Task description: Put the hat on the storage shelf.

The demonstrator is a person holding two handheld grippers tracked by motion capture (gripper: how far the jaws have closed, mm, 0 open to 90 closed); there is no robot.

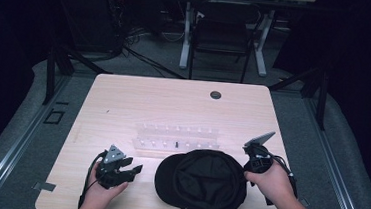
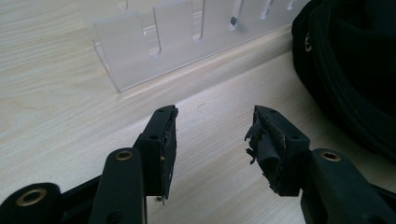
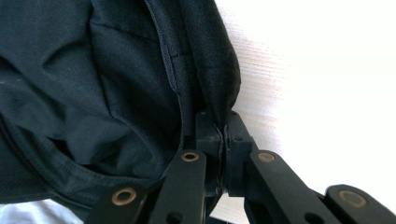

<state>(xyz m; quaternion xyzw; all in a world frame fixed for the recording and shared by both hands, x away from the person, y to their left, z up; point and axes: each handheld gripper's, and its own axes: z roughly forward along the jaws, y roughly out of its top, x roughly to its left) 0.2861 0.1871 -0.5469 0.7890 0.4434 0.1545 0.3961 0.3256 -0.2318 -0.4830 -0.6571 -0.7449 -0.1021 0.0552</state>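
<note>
Your right gripper has its fingers pressed together on the rim of the black cap, a fold of the dark fabric pinched between the pads right at their tips; in the right gripper view the cap's lining spreads away to the left of the fingers, and the pale worktop shows to their right. From above, that gripper meets the cap at its right edge, with your right hand just behind it and the grey three-cornered plate tilted up on top. Your left gripper has its fingers apart with nothing between them, only bare wood beneath; the pad on the right-hand finger looks frayed. It sits on the near left part of the worktop in your left hand, and the cap lies to its right, near but not touching, its dark edge showing at the right side of the left gripper view. The cap rests opening-up on the near middle of the worktop, between your two grippers. Just beyond it lies a clear slotted rack, close to the cap's far edge. Farther back on the worktop is a round dark cable port, and past the far edge stands a dark chair on the floor.
</note>
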